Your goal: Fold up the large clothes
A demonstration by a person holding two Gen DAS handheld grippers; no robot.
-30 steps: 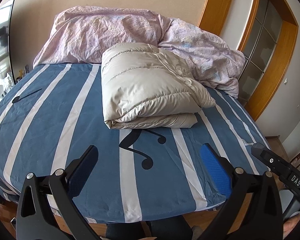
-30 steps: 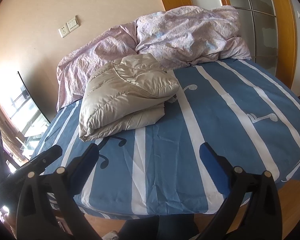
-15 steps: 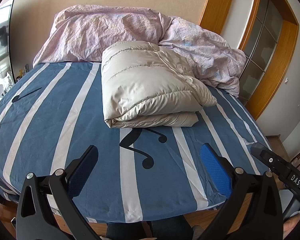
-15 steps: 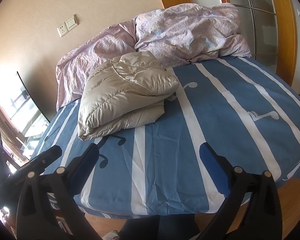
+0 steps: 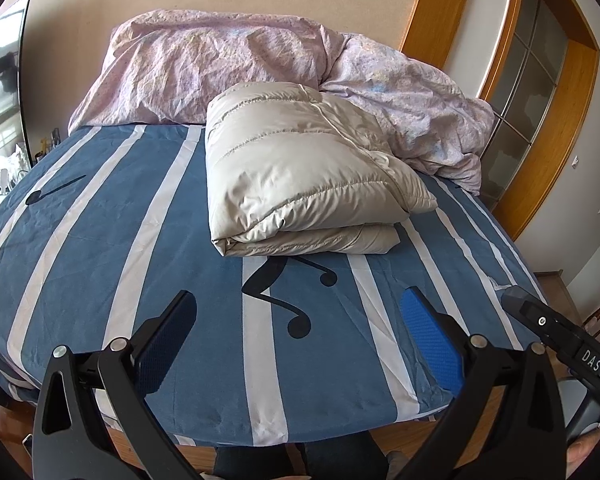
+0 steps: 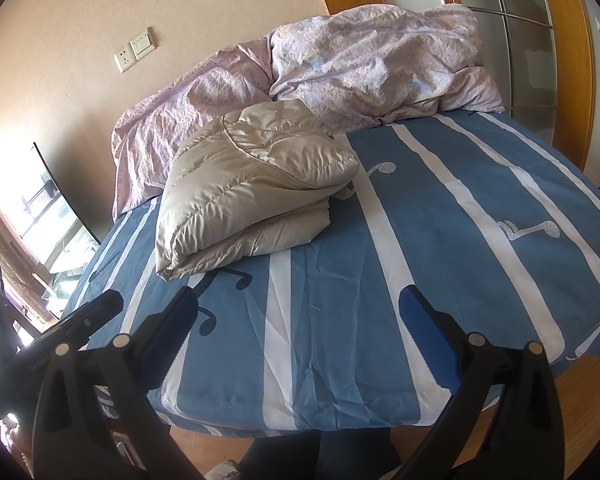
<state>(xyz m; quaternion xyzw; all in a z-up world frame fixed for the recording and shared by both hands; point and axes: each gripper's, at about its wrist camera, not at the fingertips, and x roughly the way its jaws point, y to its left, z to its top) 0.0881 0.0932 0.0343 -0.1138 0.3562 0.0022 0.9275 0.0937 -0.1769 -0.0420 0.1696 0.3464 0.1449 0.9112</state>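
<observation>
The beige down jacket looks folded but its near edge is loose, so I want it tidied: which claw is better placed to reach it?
Left, probably. The left claw faces the beige down jacket squarely; from the right claw it lies off to the left. Both are open and empty.

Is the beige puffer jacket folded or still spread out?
Folded: the jacket lies as a compact stack, doubled layers showing at its near edge.

A folded beige puffer jacket [image 5: 300, 172] lies in the centre of the frame on a bed [image 5: 100, 232] covered by a blue sheet with white stripes and black music notes. A crumpled pink duvet [image 5: 228, 64] fills the upper part, touching the jacket's far edge. At the bottom, the left hand-held gripper [image 5: 298, 320] hovers with its 2 fingers [image 5: 430, 336] spread wide, holding nothing. Another black gripper [image 5: 556, 336] shows at lower right.
</observation>
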